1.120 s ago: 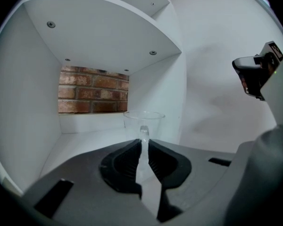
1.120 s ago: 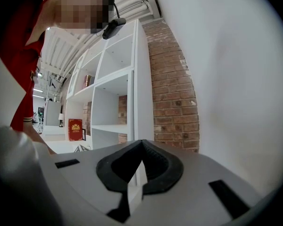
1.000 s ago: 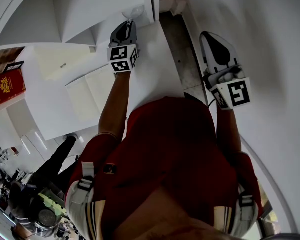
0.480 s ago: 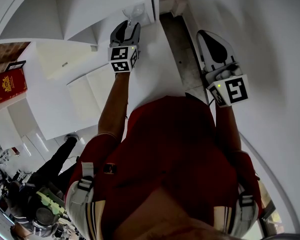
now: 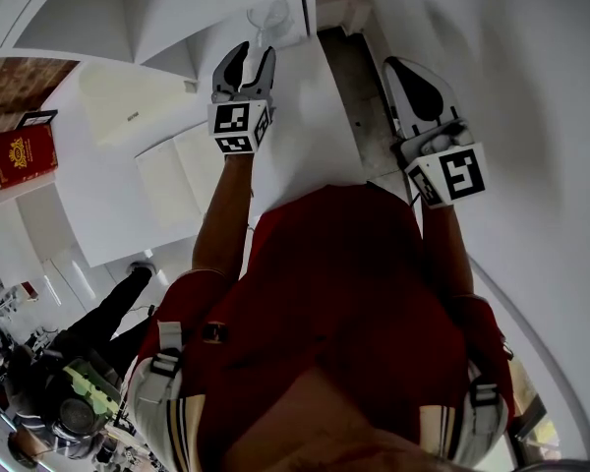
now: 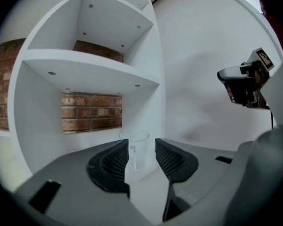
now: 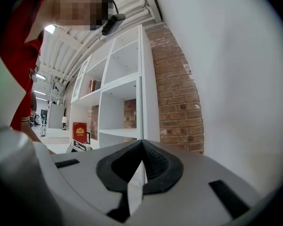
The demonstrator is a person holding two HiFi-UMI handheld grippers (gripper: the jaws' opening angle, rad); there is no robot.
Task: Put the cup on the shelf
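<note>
1. Brick wall backs a white shelf unit of open compartments. At the far left of the head view a red book is propped on a low white surface, well apart from the work.
2. Further down the left side, a second person is seen on the floor of the room, far from the shelf.
3. At centre-left, the left gripper is held at the mouth of a lower compartment with its jaws opening. The clear cup stands upright on that compartment's board, near the right-hand side panel. It is framed in the gap just ahead of the fingertips, and neither pad is seen to press on it.
4. The placing step is judged all but done. A straight pull back along the jaw line is called for next, with the jaws kept wide so the light cup is not clipped or tipped.
5. At the right, the right gripper is held idle with its jaws closed together, nothing between them.
6. A bare white wall closes the right side. Only the side panel beside the cup and the board overhead are judged to crowd the withdrawal.
</note>
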